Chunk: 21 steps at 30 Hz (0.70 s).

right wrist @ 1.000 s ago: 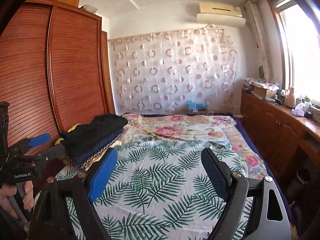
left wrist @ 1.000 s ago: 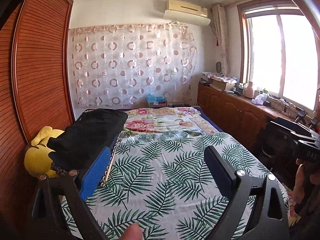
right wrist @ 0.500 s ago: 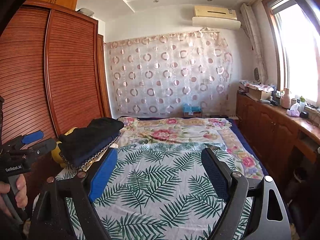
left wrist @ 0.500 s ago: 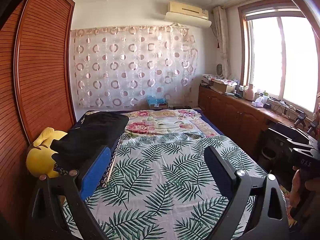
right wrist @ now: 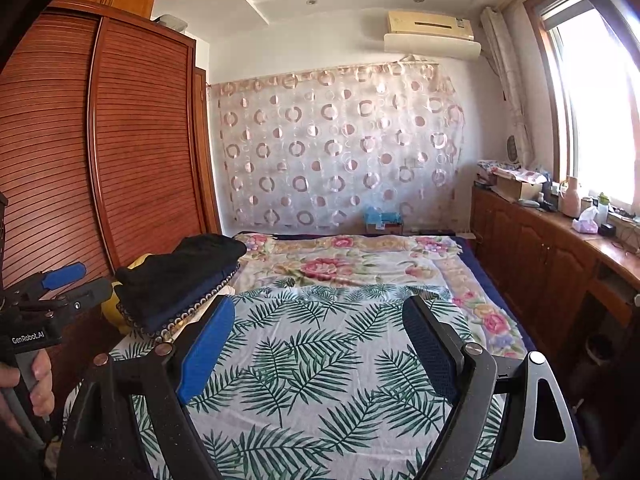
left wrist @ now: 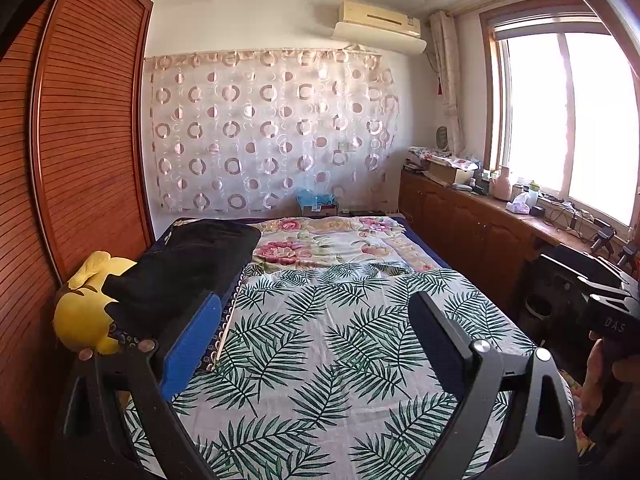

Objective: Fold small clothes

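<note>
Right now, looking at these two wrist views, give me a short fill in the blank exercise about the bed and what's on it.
1. The folded dark clothes sit stacked at the bed's ____ edge as both views show it.
2. Behind that stack lies a plush toy coloured ____.
3. The near bedsheet is printed with green ____.
4. Both the left gripper and right gripper stand ____, holding nothing.

Missing words: left; yellow; leaves; open

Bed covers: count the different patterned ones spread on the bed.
2. The palm-leaf sheet covers the near part; the floral blanket covers the far part. More may lie hidden under the folded dark clothes at the left edge.
</note>
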Motion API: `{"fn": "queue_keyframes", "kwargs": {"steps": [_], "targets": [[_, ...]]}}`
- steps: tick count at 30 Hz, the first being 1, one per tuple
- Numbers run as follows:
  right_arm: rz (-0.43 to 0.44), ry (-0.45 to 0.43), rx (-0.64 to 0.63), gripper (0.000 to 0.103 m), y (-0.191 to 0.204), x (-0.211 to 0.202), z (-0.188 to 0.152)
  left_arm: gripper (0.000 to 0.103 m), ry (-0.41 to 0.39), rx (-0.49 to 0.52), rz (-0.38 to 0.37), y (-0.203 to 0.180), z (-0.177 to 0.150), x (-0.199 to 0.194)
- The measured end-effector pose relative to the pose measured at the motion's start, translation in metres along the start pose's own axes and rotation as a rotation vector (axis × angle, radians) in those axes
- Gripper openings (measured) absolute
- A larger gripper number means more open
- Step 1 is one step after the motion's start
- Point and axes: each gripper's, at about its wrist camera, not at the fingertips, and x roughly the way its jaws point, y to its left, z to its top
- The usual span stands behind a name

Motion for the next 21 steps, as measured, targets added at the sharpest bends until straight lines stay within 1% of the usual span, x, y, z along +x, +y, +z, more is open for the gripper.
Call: {"fn": "queue_keyframes", "kwargs": {"steps": [21], "targets": [[0.003,0.007,-0.003,0.087,-0.011,0.000,0.000,0.095,-0.001,0.001,0.001,0.000,0.000,0.000]]}}
